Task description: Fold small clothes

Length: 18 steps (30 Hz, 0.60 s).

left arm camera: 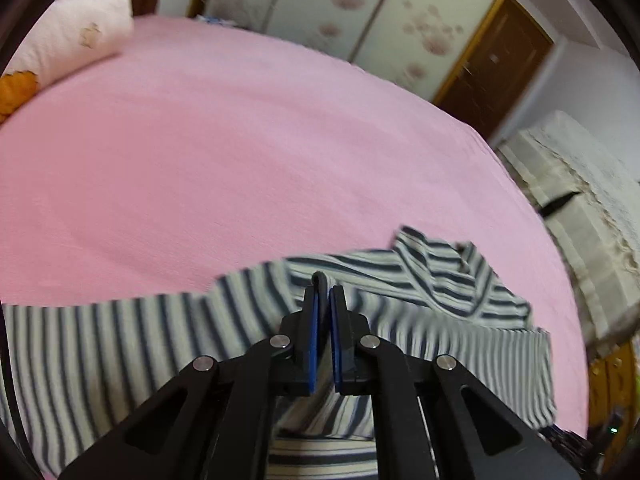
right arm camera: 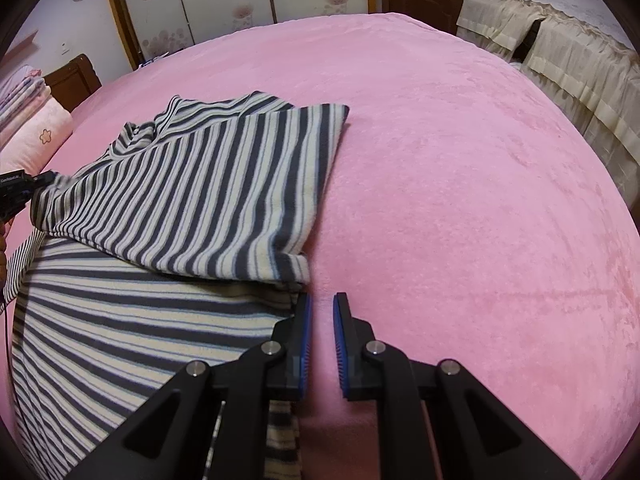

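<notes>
Navy-and-cream striped knit garment (right arm camera: 192, 200) spread on pink plush bedspread (right arm camera: 440, 160), one edge pinched between closed left gripper (left arm camera: 323, 296), right gripper (right arm camera: 322, 304) held narrowly parted, empty, just beside garment's folded corner

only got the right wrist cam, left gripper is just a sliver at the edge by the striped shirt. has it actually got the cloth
observer: Yes. In the left wrist view the left gripper is shut on a fold of the striped shirt, and a dark edge pokes out past the tips.
operator: where on the shirt
observer: Close to the collar, which lies just to the right of the tips in that view.
operator: anything ahead of it on the bed
observer: Bare pink sheet, then a pillow at the far left with something orange beside it.
</notes>
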{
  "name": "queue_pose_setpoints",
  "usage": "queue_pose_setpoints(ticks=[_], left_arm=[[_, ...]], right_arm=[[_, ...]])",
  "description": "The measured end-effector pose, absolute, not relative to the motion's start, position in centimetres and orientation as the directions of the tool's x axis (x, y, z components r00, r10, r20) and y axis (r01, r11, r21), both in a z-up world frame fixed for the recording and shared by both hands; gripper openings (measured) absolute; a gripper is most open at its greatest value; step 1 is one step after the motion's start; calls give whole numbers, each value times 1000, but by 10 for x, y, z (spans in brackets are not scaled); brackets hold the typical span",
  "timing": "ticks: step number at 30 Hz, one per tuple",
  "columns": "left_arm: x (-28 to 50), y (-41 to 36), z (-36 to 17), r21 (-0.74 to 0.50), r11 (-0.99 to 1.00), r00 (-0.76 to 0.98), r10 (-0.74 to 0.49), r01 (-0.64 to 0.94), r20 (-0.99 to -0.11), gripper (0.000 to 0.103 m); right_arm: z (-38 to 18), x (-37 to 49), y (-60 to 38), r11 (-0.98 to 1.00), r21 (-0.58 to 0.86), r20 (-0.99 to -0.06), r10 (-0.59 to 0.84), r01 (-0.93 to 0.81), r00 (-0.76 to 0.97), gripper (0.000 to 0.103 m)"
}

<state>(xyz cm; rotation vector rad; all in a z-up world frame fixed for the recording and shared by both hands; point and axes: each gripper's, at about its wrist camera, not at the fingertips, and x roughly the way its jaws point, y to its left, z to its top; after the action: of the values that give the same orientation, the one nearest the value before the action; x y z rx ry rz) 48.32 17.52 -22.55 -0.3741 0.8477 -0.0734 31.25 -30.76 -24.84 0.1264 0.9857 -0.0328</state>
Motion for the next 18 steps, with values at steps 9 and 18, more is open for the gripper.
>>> queue_pose_setpoints(ticks=[9,18], left_arm=[[488,203,-269,-215,937,588,-13,-276,-809,4],[459,160,-228,-81,988,641,21,-129,-767,11]], right_arm=[[-243,310,-317,990,92,-832,15,111,555,11],[-217,321,-333,984,143,-807,52,110,588,11]])
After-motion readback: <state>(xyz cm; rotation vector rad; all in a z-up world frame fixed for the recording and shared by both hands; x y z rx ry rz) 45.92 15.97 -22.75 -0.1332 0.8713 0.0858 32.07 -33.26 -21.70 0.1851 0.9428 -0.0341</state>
